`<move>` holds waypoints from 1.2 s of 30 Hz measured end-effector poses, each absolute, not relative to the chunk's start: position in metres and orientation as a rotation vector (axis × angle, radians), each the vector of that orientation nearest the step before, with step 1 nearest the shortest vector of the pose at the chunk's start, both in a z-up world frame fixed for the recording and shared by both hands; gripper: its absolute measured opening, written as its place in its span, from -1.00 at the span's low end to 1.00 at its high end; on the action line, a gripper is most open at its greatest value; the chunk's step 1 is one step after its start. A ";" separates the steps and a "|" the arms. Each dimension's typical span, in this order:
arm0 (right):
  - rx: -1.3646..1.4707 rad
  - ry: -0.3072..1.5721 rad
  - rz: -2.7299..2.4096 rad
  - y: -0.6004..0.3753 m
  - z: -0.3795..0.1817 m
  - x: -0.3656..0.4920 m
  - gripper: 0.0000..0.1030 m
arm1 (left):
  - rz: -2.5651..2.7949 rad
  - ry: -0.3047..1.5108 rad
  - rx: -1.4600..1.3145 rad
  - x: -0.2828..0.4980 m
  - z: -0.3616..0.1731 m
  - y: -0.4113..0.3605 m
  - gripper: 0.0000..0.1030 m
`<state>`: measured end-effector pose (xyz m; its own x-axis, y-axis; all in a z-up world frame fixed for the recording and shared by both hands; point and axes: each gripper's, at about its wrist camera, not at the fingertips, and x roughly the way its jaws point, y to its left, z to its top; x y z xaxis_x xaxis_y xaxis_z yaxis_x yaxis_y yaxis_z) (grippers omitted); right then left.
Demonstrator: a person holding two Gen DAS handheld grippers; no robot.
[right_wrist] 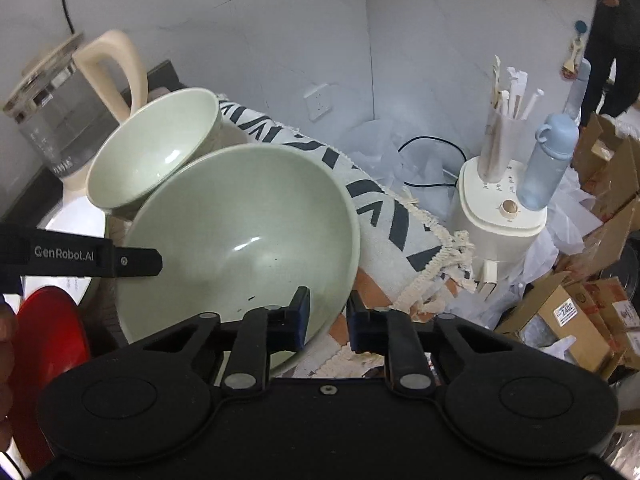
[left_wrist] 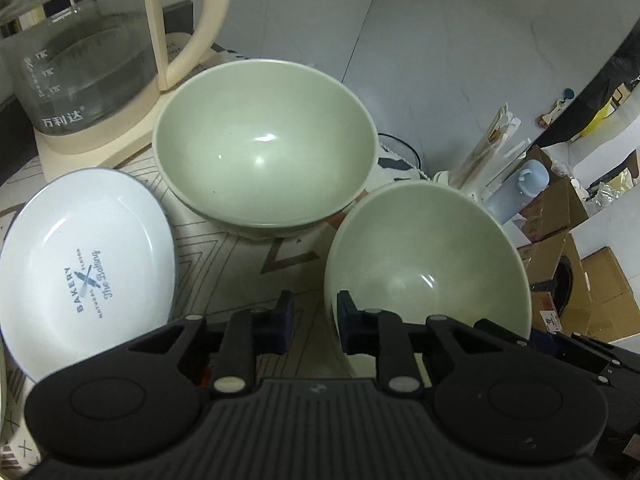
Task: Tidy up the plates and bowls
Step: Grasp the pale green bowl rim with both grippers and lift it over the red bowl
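Observation:
A pale green bowl (left_wrist: 432, 256) sits near me on the patterned cloth. My left gripper (left_wrist: 316, 320) straddles its left rim, one finger inside and one outside, shut on the wall. My right gripper (right_wrist: 329, 320) grips the opposite rim of this same green bowl (right_wrist: 248, 232) in the same way. A finger of the left gripper (right_wrist: 136, 262) shows at the bowl's far side. Behind it a second green bowl (left_wrist: 264, 144) rests on another one. A white "BAKERY" plate (left_wrist: 80, 264) lies to the left, and a red plate (right_wrist: 48, 340) lies at the lower left.
A glass kettle (left_wrist: 80, 60) with a cream handle stands at the back left. To the right, off the cloth's fringed edge, are a cream appliance (right_wrist: 500, 208), a blue bottle (right_wrist: 548, 160), a cup of wrapped sticks (right_wrist: 504, 128) and cardboard boxes (right_wrist: 568, 320).

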<state>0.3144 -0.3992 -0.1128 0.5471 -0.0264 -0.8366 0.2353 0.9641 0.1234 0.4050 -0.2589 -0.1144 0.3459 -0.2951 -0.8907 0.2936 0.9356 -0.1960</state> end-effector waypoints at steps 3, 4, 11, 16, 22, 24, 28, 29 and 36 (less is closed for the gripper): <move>0.227 0.977 -0.151 -0.398 -0.112 0.316 -0.66 | -0.390 1.165 0.000 0.406 -0.117 -0.261 -0.72; 0.233 0.976 -0.152 -0.399 -0.111 0.317 -0.66 | -0.398 1.171 -0.008 0.407 -0.117 -0.262 -0.80; 0.244 0.922 -0.149 -0.398 -0.097 0.310 -0.66 | -0.397 1.144 -0.021 0.403 -0.103 -0.259 -0.81; 0.236 0.874 -0.124 -0.396 -0.080 0.302 -0.66 | -0.386 1.108 -0.034 0.393 -0.087 -0.254 -0.81; 0.214 0.839 -0.066 -0.391 -0.065 0.295 -0.66 | -0.344 1.056 -0.062 0.376 -0.067 -0.244 -0.81; 0.208 0.827 -0.048 -0.388 -0.060 0.292 -0.66 | -0.320 1.045 -0.075 0.368 -0.061 -0.239 -0.81; 0.188 0.799 -0.009 -0.381 -0.049 0.286 -0.66 | -0.286 1.022 -0.103 0.355 -0.049 -0.228 -0.81; 0.182 0.793 0.001 -0.379 -0.047 0.285 -0.66 | -0.280 1.014 -0.108 0.352 -0.046 -0.225 -0.81; 0.150 0.769 0.066 -0.364 -0.034 0.281 -0.66 | -0.226 0.967 -0.142 0.335 -0.026 -0.207 -0.81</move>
